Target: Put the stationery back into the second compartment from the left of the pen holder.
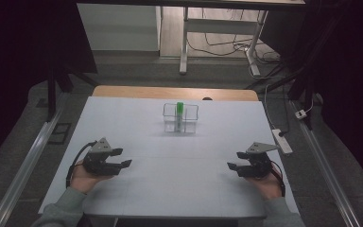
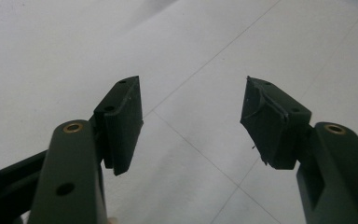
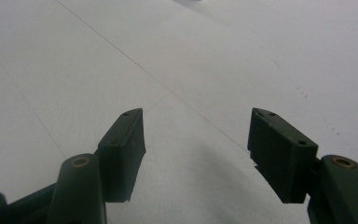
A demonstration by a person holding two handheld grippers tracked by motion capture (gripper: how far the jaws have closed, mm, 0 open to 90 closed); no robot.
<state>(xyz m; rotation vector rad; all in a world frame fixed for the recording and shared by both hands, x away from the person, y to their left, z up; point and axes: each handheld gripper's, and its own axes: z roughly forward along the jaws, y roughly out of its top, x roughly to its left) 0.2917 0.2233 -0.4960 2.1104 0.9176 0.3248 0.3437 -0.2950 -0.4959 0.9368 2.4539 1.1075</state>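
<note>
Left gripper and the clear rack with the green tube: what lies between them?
Nothing: in the high view only bare white table cover separates the left gripper from the clear rack holding the green tube.

- No lettering, label, brand or number can be read anywhere from here (the light is dim, and the surfaces look plain).
</note>
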